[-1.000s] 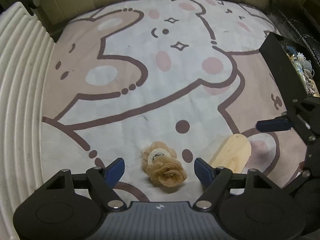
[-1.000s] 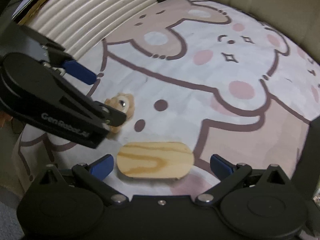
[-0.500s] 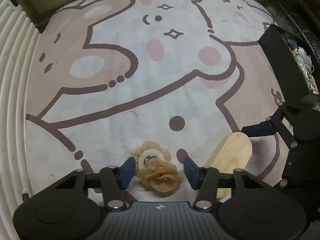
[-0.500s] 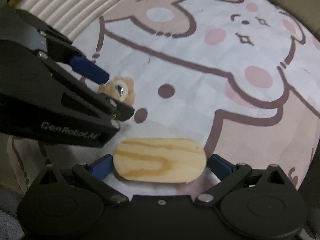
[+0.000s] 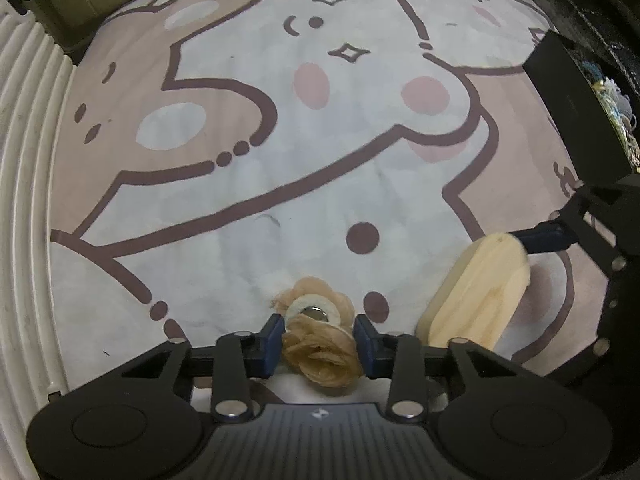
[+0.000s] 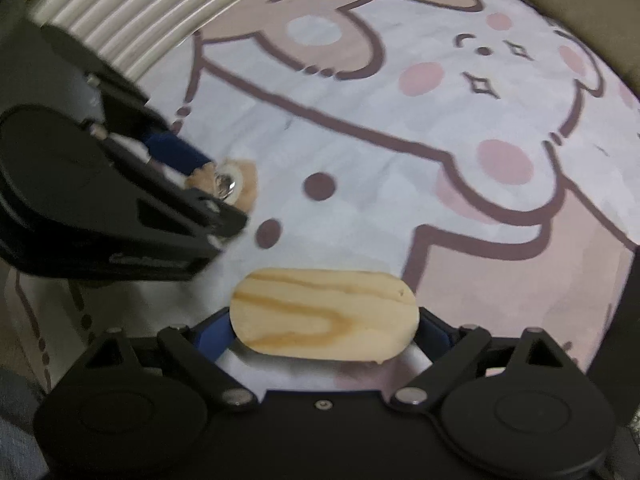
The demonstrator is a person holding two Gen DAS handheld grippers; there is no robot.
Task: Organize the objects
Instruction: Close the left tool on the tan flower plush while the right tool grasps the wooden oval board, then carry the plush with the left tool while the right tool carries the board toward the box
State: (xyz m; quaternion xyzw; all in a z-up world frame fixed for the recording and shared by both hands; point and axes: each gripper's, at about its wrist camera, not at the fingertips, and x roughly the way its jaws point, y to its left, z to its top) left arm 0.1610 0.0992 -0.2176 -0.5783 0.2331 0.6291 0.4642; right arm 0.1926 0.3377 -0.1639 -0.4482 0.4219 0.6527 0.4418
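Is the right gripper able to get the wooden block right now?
Probably yes. The right gripper already has its blue fingers at both ends of the wooden block, nothing lies between them, and the left gripper is off to the side on the fabric flower.

The near part of the fabric flower [image 5: 320,354] is hidden behind the left gripper [image 5: 319,346] body. The black box [image 5: 576,112] is cut off at the right edge, and its contents cannot be identified. In the right wrist view, the left gripper [image 6: 208,188] is blurred.

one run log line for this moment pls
left gripper shut on beige fabric flower | right gripper shut on oval wooden block
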